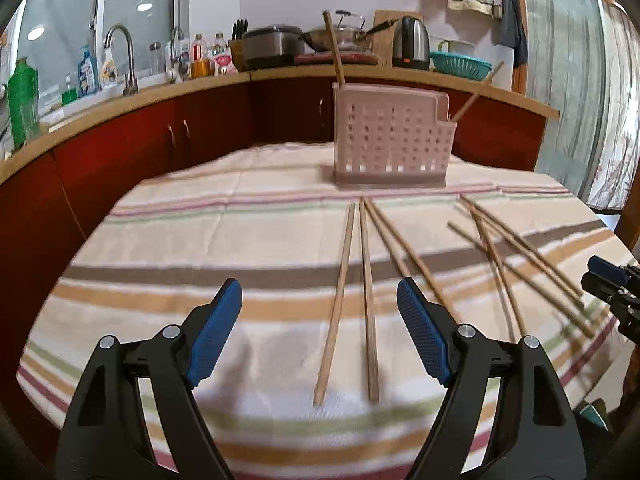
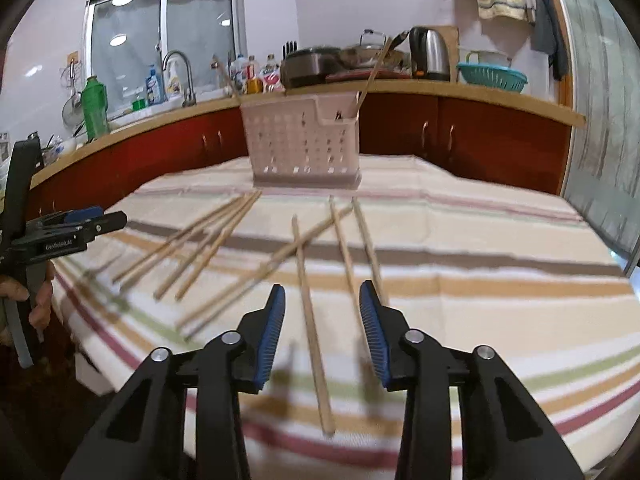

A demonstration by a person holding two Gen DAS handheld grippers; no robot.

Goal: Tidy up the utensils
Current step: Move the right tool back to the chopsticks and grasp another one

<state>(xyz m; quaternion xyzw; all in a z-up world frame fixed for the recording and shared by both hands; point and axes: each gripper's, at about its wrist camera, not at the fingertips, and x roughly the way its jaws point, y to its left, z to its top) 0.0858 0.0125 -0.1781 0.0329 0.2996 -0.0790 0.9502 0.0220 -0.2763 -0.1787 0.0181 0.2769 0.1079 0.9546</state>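
Observation:
A pink perforated utensil holder [image 1: 390, 148] stands at the far side of the striped tablecloth; it also shows in the right wrist view [image 2: 302, 146]. Two wooden chopsticks stand in it, one at the left [image 1: 334, 48] and one leaning out at the right [image 1: 476, 94]. Several loose chopsticks lie on the cloth. My left gripper [image 1: 320, 320] is open above the cloth, with two chopsticks [image 1: 366, 300] between its fingers. My right gripper [image 2: 322, 324] is open over one chopstick [image 2: 312, 320]. Each gripper shows at the edge of the other's view, the right [image 1: 612, 280] and the left [image 2: 80, 220].
The striped tablecloth [image 1: 200, 248] covers a table. Behind it runs a kitchen counter [image 1: 160, 92] with red cabinets, a sink tap [image 1: 124, 56], bottles, pots, a kettle [image 1: 412, 42] and a teal colander [image 1: 460, 64]. Towels hang at the top right.

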